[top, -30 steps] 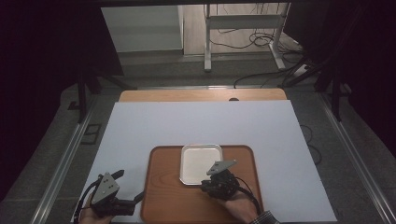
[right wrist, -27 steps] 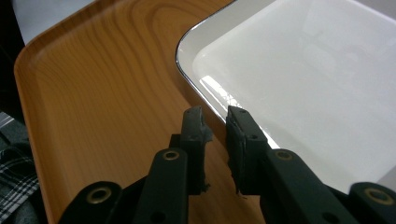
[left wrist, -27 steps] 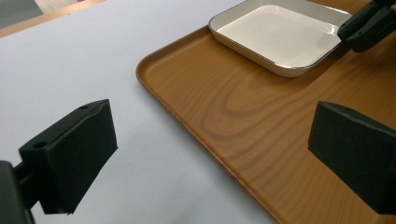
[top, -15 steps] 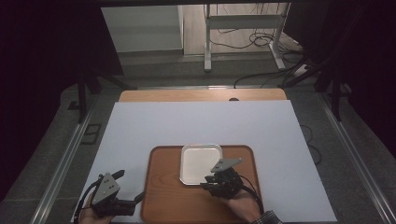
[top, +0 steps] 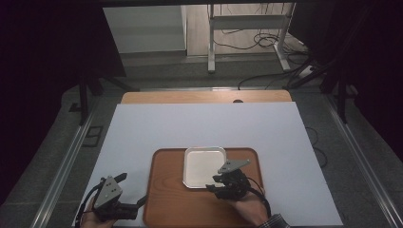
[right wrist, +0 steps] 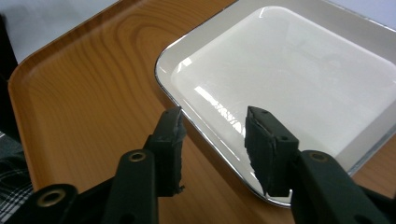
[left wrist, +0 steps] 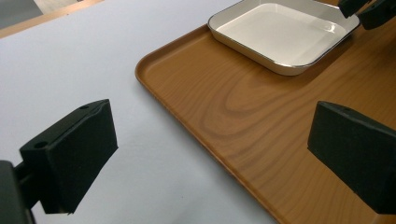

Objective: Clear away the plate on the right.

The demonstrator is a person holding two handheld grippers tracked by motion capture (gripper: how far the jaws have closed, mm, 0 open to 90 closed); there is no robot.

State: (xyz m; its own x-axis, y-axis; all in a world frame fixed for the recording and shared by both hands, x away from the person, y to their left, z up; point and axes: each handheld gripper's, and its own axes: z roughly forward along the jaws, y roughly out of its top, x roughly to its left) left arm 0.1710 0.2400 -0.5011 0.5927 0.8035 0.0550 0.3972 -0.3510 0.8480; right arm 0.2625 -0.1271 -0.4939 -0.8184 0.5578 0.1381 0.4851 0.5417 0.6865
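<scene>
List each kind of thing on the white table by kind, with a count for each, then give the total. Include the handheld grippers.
Tray: 1
Dish: 1
Grippers: 2, left and right
Total: 4

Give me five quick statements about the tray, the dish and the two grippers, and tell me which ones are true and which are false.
1. The white dish sits on the wooden tray. True.
2. The dish holds food. False: it is empty.
3. The right gripper is open, with one of its fingers outside the dish's rim and the other over the dish. True.
4. The left gripper is shut on the tray's edge. False: it is open, holding nothing.
5. The tray lies on a white table cover. True.
</scene>
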